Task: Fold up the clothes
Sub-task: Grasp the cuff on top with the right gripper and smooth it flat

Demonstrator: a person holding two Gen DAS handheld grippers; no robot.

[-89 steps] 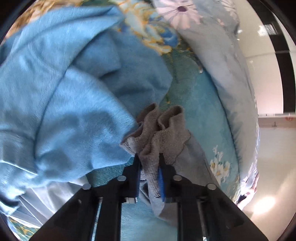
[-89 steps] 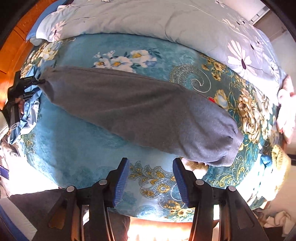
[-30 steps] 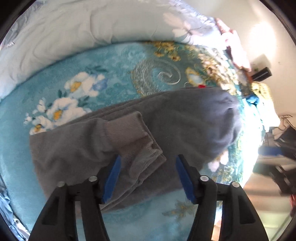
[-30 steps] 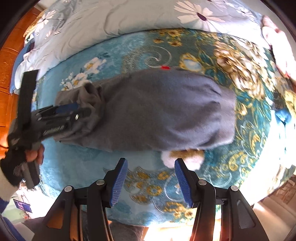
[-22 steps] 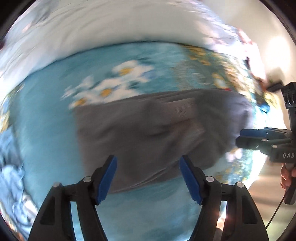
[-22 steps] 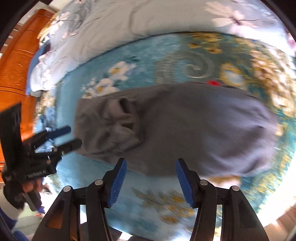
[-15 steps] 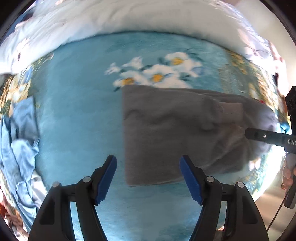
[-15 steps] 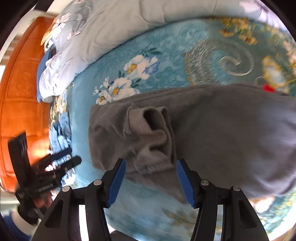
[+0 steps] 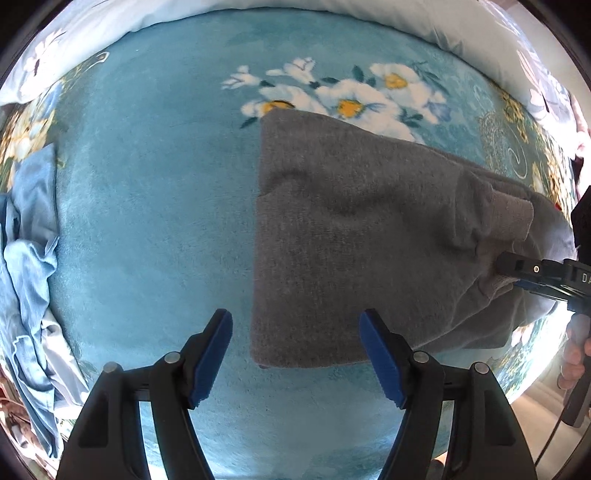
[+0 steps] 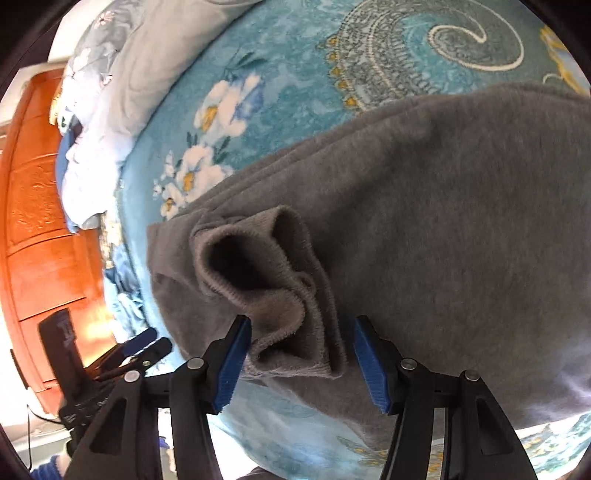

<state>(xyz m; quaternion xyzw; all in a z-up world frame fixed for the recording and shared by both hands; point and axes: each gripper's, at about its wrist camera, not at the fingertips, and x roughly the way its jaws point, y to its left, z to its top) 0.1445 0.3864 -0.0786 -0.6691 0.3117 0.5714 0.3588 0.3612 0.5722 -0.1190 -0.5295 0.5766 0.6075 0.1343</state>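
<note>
A grey knit garment (image 9: pixel 351 240) lies folded over on the teal floral bedspread (image 9: pixel 147 203), its ribbed cuffs (image 10: pixel 266 280) bunched on top. My left gripper (image 9: pixel 295 354) points down over the garment's near left corner, open, with nothing between its pads. My right gripper (image 10: pixel 303 362) straddles the bunched cuffs. Its jaws are closing, and the cuff fabric sits between the blue pads without being visibly squeezed. In the left wrist view the right gripper (image 9: pixel 535 277) shows at the cuffs on the right. The left gripper (image 10: pixel 147 343) shows low on the left in the right wrist view.
A pile of light blue clothes (image 9: pixel 29 258) lies at the bed's left edge. A pale floral quilt (image 9: pixel 258 14) runs along the far side. Orange wooden furniture (image 10: pixel 37 221) stands beyond the bed. A person's hand (image 9: pixel 576 354) holds the right gripper's handle.
The left gripper let go of the cuffs, opened, and swung left to the garment's folded end. The right gripper dropped and closed in until the cuffs lay between its pads.
</note>
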